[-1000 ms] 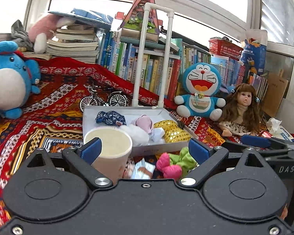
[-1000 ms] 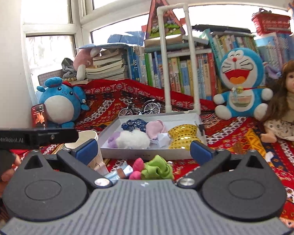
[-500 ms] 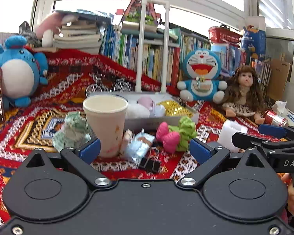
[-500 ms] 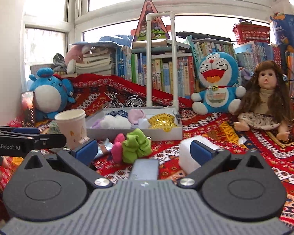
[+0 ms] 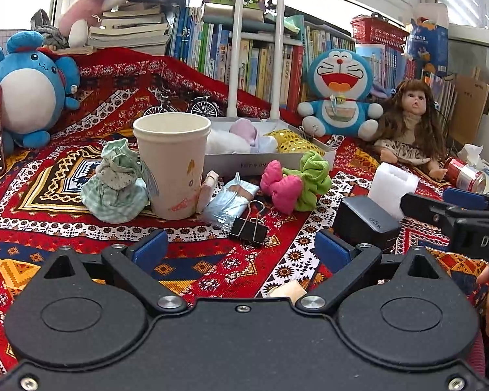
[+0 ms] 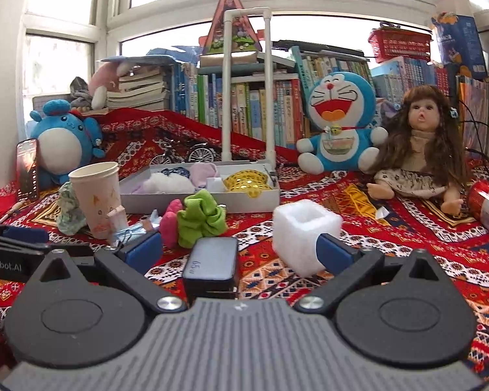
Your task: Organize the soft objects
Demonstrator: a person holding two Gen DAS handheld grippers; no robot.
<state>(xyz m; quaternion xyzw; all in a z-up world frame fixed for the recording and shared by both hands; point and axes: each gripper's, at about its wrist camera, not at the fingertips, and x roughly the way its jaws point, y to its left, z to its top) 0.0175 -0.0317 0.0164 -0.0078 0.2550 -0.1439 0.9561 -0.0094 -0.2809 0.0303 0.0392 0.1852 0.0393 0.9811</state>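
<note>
A grey tray [image 5: 270, 163] [image 6: 244, 200] holds a white fluffy piece, a pink cloth and a yellow sequin item. In front of it on the patterned cloth lie a green scrunchie [image 5: 309, 176] [image 6: 200, 216], a pink plush bow [image 5: 280, 187] [image 6: 169, 228] and a green checked pouch [image 5: 114, 185] [image 6: 66, 208]. My left gripper [image 5: 241, 249] hovers open over bare cloth, short of these. Over on the other side, my right gripper [image 6: 238, 248] is open, with a dark charger block [image 6: 212, 260] lying between its fingers, not gripped.
A paper cup [image 5: 172, 166], a binder clip [image 5: 249, 224] and a blue packet [image 5: 231, 200] sit by the soft items. A white foam block [image 6: 304, 231] stands right of the charger. Plush toys, a doll [image 6: 420, 150], a red can [image 6: 487, 205] and books ring the back.
Both grippers have drawn back and down from the tray. The cup, pouch, clip, charger and foam block have come into view in front of them. Both stay open.
</note>
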